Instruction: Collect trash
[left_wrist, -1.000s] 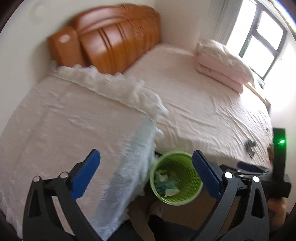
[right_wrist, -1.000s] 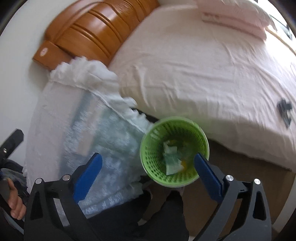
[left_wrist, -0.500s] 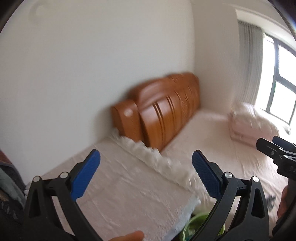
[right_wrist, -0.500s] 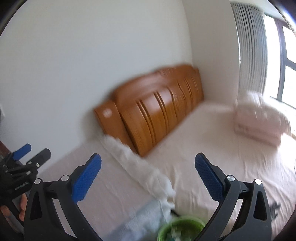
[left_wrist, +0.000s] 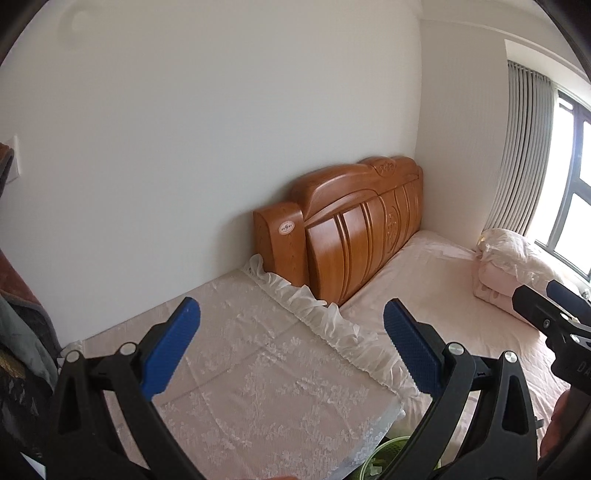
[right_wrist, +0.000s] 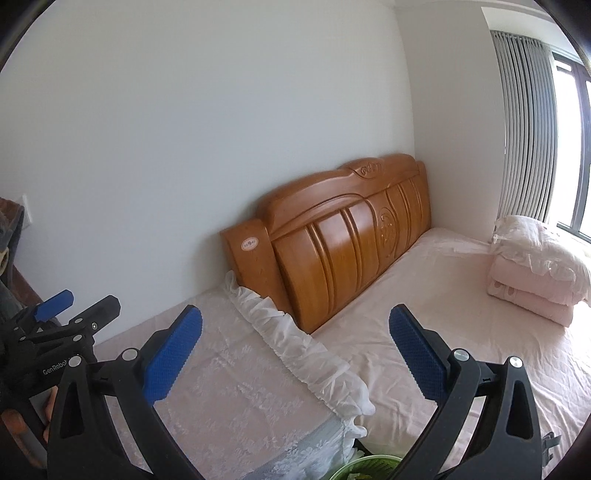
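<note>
Green mesh trash basket (right_wrist: 364, 468) w/ scraps is sitting low, btwn lace-covered desk (right_wrist: 236, 391) & bed (right_wrist: 461, 314). Both hand-held grippers, left (left_wrist: 291, 349) & right (right_wrist: 295, 350), are gaping wide, empty. Prob. scanning; next needs spotting trash.

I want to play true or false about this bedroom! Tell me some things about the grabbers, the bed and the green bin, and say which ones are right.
1. Both grabbers are wide open and hold nothing. True: the left gripper and the right gripper each have their fingers far apart with nothing between them.
2. The headboard is wooden. True.
3. The green basket stands on top of the bed. False: it sits low at the bottom edge of the view, beside the bed.
4. The folded bedding lies right against the headboard. False: it lies at the far side, near the window.
5. A lace cloth covers the surface next to the headboard. True.
</note>
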